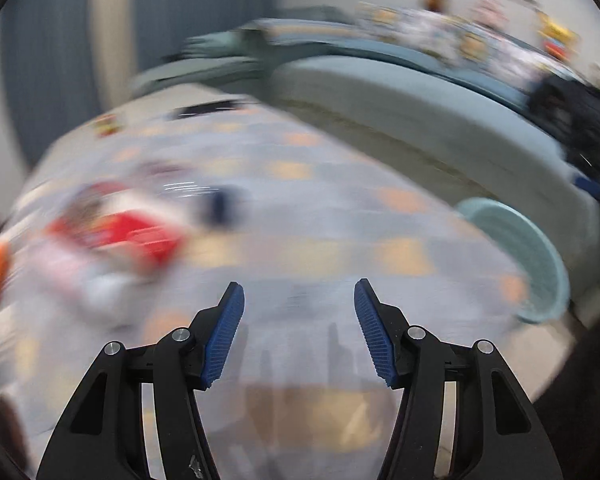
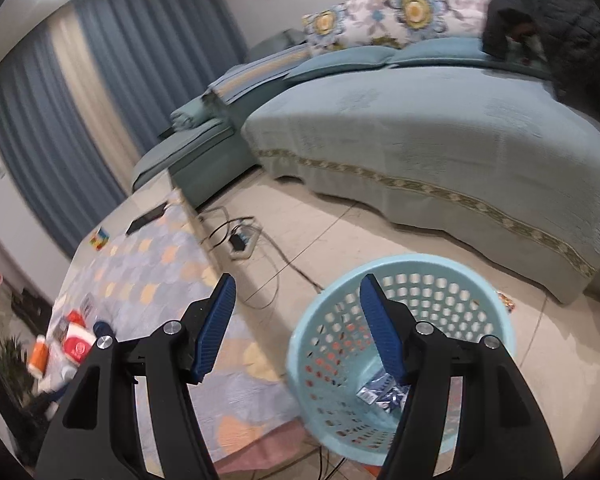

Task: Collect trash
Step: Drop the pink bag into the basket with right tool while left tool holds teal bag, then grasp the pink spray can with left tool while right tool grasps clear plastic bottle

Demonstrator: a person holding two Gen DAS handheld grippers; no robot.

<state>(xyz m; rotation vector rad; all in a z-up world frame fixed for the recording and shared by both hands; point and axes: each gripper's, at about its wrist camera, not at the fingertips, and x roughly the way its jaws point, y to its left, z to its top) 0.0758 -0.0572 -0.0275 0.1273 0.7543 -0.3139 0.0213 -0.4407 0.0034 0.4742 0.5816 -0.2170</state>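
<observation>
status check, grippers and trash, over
Left gripper and right gripper open, empty. Silver wrapper in blue basket. More trash still on table. Path clear.

A pale blue perforated basket [image 2: 428,320] is standing upright on the tiled floor, just beside the bench [image 2: 172,276]. A crinkled silver-blue wrapper [image 2: 380,392] is lying at its bottom. At the bench's far left end, a cluster of trash [image 2: 70,344] is lying: a red-and-white packet, an orange-capped white bottle and a dark blue cap, too blurred in the left view to tell apart.
</observation>
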